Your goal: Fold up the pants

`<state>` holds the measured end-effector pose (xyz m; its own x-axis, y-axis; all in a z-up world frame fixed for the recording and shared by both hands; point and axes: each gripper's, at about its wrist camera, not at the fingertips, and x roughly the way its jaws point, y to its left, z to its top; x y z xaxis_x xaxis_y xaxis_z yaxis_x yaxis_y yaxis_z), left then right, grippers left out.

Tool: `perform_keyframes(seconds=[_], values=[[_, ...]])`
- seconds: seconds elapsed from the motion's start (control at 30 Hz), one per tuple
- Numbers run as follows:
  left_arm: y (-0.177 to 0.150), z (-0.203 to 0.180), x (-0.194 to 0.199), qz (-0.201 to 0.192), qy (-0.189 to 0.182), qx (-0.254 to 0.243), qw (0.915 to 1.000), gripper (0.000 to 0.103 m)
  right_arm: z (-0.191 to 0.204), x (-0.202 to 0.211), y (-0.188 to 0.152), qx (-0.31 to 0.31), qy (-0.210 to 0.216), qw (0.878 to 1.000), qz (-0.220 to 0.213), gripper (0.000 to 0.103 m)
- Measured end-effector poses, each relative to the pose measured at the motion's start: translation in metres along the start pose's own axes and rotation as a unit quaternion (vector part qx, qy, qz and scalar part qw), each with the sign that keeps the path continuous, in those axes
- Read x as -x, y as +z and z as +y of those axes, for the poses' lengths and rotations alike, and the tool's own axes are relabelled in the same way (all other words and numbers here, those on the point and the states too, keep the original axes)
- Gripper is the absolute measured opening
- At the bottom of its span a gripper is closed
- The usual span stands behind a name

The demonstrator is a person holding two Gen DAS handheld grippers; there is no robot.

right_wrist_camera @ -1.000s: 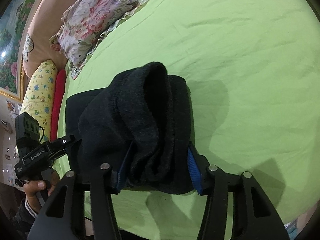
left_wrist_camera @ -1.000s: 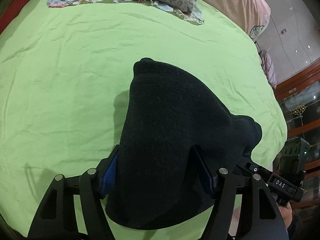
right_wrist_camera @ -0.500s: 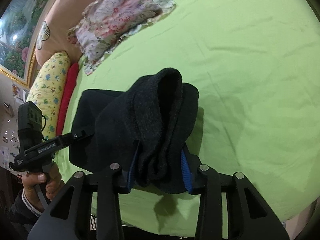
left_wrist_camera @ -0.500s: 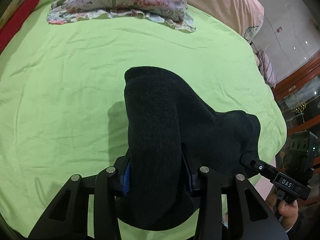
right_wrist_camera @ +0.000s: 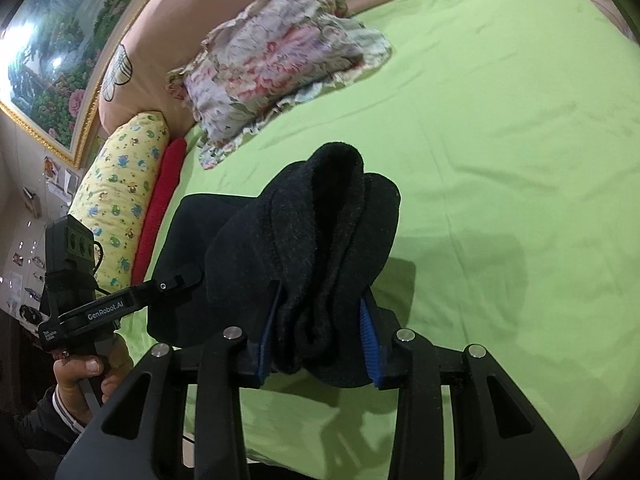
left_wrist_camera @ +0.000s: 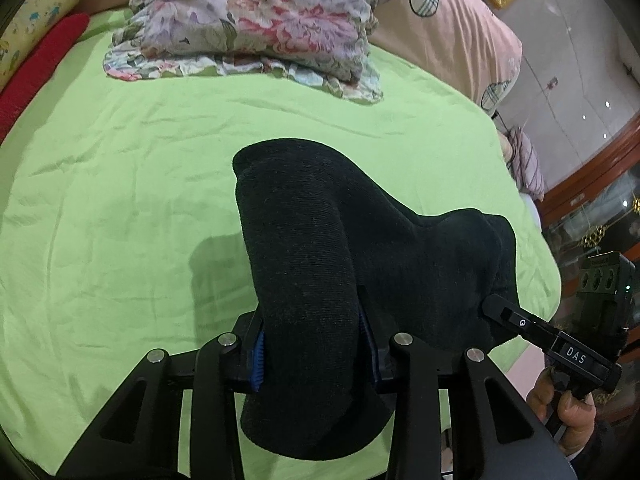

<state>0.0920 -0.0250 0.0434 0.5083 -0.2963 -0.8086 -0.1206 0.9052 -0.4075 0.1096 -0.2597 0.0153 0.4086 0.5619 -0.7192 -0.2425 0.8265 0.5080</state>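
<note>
Hanging above the green bed, the black pants are clamped by the left tool and the right tool.

"DAS", "GenRobot.AI" on hand-held gripper bodies

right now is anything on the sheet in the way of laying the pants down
Nothing visible. Both claws, left and right, grip the black pants, and the green sheet ahead is bare; the floral pillow lies farther back by the headboard.
</note>
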Motion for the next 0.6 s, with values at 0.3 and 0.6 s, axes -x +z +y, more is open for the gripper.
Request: perform_keyframes(seconds=[0.3,0.6], values=[[0.027,0.000,0.013,-0.029,0.001,0.022,0.9993,0.037,0.010,-0.004,0.036,0.039,0.013,0.999,-0.002,0.038],[0.059,0.012,0.004,-0.044,0.018,0.051,0.9976,0.037,0.017,-0.031,0.090,0.073,0.024,0.997,0.016,0.038]])
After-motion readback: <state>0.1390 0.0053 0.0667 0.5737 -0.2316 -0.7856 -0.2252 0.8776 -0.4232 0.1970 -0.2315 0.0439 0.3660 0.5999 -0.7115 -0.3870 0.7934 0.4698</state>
